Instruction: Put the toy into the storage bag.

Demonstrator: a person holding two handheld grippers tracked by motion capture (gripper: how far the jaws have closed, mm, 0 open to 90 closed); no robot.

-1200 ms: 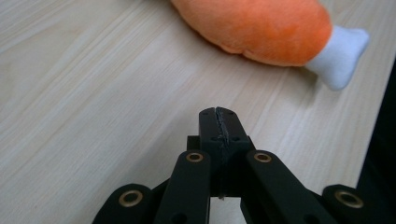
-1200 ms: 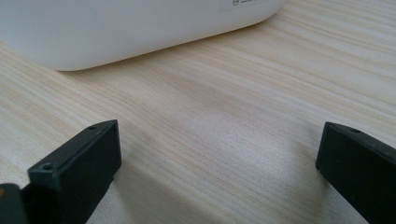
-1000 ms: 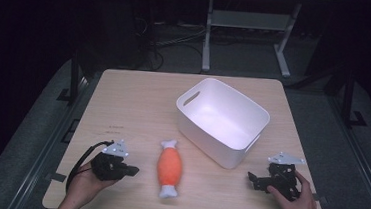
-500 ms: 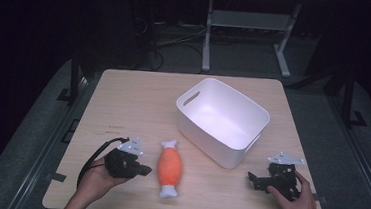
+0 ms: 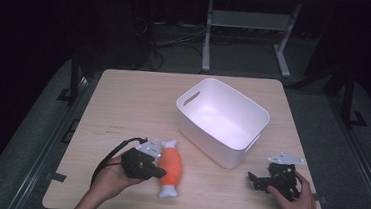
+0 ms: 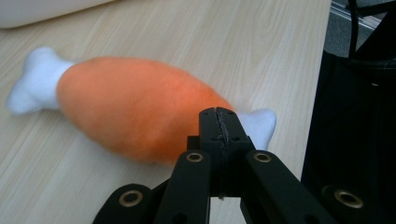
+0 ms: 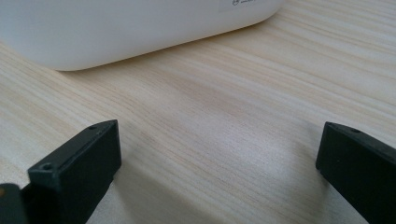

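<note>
An orange plush drumstick with white bone ends (image 5: 171,166) (image 6: 135,112) lies on the wooden table (image 5: 138,106) near its front edge. My left gripper (image 5: 159,171) (image 6: 218,114) sits just left of the toy, its jaws pressed together with nothing between them and their tip right at the toy's side. A white plastic bin (image 5: 205,141) (image 7: 116,28) stands right of centre. My right gripper (image 5: 254,178) (image 7: 219,140) rests low on the table at the front right, jaws wide apart over bare wood, pointing at the bin's wall.
The table's front edge runs just below both hands. A black cable (image 5: 115,149) loops from the left gripper. Dark floor, a metal stand (image 5: 209,31) and cables lie beyond the far edge.
My left gripper has slid right across the table until it reached the toy's side. The right gripper, the toy and the bin have stayed put.
</note>
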